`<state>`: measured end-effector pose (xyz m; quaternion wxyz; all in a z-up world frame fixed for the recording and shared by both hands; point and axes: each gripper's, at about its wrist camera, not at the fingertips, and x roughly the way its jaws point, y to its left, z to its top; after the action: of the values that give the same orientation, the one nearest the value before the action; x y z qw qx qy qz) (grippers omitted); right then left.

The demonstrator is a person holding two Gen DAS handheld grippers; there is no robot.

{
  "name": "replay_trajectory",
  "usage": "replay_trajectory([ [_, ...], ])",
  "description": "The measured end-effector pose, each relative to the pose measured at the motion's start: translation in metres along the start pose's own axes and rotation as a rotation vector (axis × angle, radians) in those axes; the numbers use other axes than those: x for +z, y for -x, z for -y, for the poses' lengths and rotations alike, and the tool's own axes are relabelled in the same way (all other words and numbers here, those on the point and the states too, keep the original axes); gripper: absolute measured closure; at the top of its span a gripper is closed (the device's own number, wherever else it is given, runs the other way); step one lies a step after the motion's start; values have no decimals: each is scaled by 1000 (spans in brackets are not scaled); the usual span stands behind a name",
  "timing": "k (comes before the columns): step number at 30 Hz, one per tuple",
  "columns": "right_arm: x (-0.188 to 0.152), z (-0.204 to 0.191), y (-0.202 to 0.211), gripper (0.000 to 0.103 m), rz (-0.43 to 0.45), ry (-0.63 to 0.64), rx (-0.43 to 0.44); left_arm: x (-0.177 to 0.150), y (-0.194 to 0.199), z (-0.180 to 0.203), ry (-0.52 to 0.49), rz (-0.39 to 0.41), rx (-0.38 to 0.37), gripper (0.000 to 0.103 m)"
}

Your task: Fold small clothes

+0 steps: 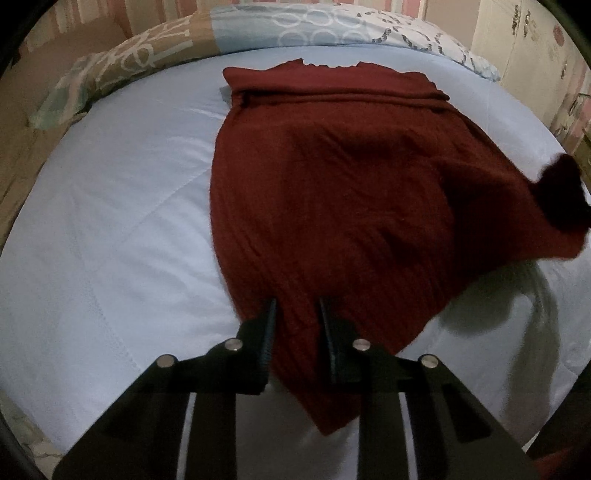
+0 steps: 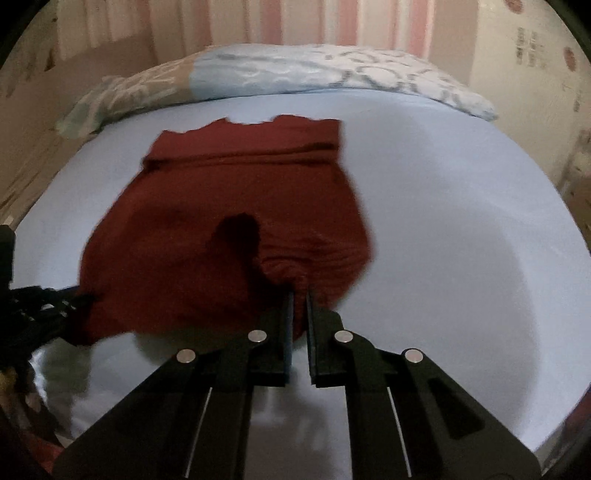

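Note:
A dark red knit garment lies spread on the light blue bed sheet, with a folded band across its far end. My left gripper is shut on the garment's near corner, and red cloth fills the narrow gap between its fingers. In the right wrist view, my right gripper is shut on the bunched near right edge of the garment. That edge is raised off the sheet and casts a shadow. The left gripper shows at the left edge of this view, at the garment's other corner.
A patterned blue and tan quilt or pillow lies along the far side of the bed. Behind it is a striped wall. A pale cabinet stands at the right. Bare sheet lies on both sides of the garment.

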<state>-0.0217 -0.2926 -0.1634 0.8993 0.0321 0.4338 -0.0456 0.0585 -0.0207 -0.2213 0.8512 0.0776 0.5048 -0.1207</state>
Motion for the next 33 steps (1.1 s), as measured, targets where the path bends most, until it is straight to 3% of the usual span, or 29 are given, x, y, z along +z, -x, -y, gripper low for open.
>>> replay_trajectory([
  [6, -49, 50, -18, 96, -107, -58, -43, -2, -2, -8, 11, -19, -14, 83],
  [10, -71, 52, -24, 96, -137, -39, -47, -3, 0, -17, -4, -33, -19, 89],
  [18, -75, 51, -18, 96, -107, -32, -41, -9, 11, -51, 66, -45, -46, 91],
  [21, -77, 51, -10, 96, -86, -27, -46, -16, 18, -65, 66, -43, -32, 91],
  [28, -95, 67, -21, 99, -145, -51, -81, -33, 7, -65, 7, -40, 4, 90],
  [31, -94, 67, -17, 99, -137, -40, -85, -37, 7, -58, -24, -22, 35, 87],
  [33, -88, 63, -9, 98, -117, -29, -83, -39, 8, -57, -21, -12, 66, 65],
])
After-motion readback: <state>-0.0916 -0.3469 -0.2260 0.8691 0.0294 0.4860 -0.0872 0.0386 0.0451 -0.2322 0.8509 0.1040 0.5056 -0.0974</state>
